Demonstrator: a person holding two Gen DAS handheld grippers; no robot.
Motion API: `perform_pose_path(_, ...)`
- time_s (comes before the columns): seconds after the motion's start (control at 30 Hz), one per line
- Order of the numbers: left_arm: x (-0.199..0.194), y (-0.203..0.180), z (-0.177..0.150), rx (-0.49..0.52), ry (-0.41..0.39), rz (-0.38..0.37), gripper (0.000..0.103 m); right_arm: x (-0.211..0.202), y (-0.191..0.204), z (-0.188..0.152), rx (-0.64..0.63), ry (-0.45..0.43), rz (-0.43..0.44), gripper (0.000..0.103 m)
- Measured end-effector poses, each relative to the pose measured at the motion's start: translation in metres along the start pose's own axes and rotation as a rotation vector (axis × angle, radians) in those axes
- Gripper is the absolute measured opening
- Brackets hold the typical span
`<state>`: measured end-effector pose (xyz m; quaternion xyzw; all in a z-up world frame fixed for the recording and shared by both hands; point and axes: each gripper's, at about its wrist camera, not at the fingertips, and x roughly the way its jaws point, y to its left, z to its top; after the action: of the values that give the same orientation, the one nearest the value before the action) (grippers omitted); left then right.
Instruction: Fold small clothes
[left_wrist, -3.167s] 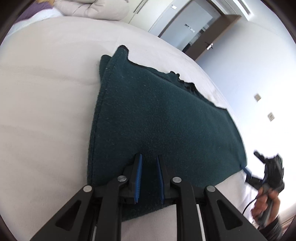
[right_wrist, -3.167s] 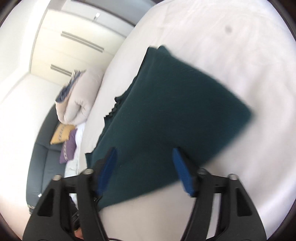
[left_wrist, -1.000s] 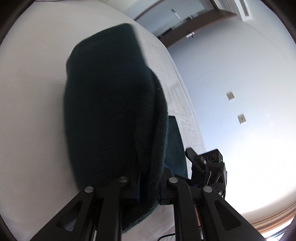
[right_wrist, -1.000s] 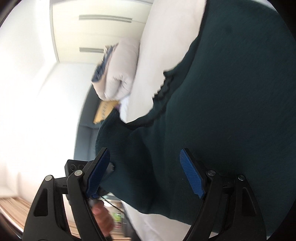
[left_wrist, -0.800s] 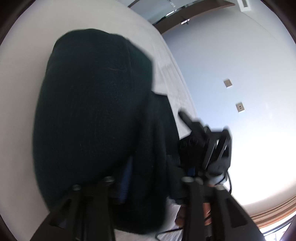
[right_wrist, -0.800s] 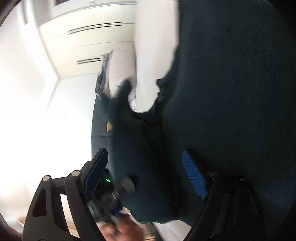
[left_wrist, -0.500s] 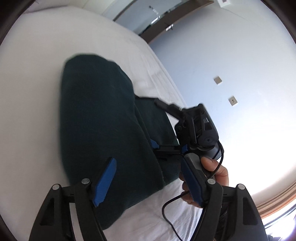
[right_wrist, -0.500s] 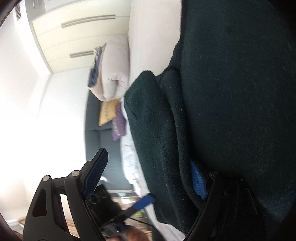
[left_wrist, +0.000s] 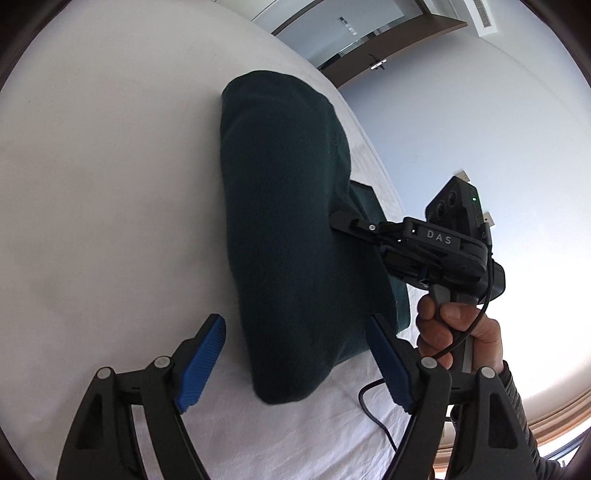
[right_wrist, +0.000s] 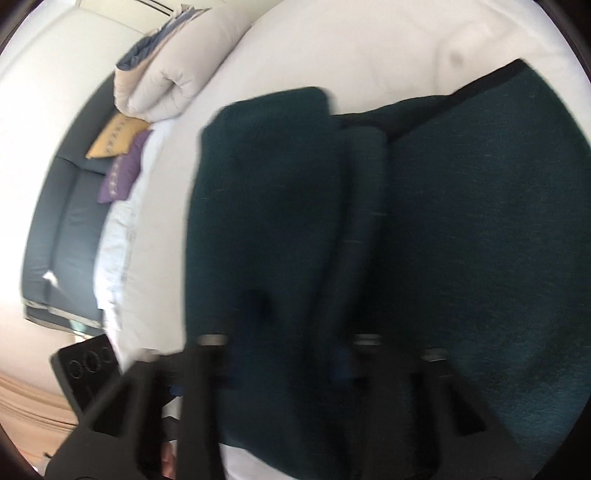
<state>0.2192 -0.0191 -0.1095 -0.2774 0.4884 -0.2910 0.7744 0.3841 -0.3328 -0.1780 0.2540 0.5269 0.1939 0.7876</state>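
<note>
While the dark green garment (left_wrist: 291, 229) lies folded over on the white bed (left_wrist: 110, 184), we see our left gripper (left_wrist: 295, 365) spread wide, its blue pads (left_wrist: 201, 363) standing either side of the garment's near end and touching nothing. Our right gripper (left_wrist: 347, 223) reaches in against the garment's right side, its tips tucked at the fold, held by our right hand (left_wrist: 458, 332); in its own blurred view we cannot tell whether it is clamped or released. From that view the garment (right_wrist: 406, 240) fills most of the frame, with a folded duvet (right_wrist: 177, 70) beyond it and yellow and purple cushions (right_wrist: 118, 155) on a grey sofa (right_wrist: 62, 236) to the garment's left.
</note>
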Motion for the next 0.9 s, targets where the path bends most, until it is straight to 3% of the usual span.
perform_pose_path(0.13,0.003,-0.003,-0.005,-0.015,0.007,0.005,0.079,-0.02,-0.006,0.0,-0.017,-0.064,-0.057,0.013)
perform_pose_path(0.43,0.009,-0.008,-0.01,-0.002,0.035,0.013,0.079,-0.106,-0.052,0.007,0.034,-0.214,-0.088,0.013)
perform_pose_path(0.6,0.023,-0.014,-0.003,0.013,0.055,0.018,0.079,-0.138,-0.104,0.007,0.097,-0.26,-0.118,0.013)
perform_pose_path(0.7,0.023,-0.014,-0.004,0.024,0.069,0.026,0.079,-0.12,-0.129,0.0,0.112,-0.23,-0.143,0.013)
perform_pose_path(0.83,0.024,-0.014,-0.003,0.03,0.073,0.037,0.079,-0.11,-0.152,0.0,0.187,-0.246,-0.054,0.014)
perform_pose_path(0.9,0.025,-0.018,0.0,0.04,0.073,0.048,0.079,-0.111,-0.15,0.0,0.182,-0.239,-0.063,0.018)
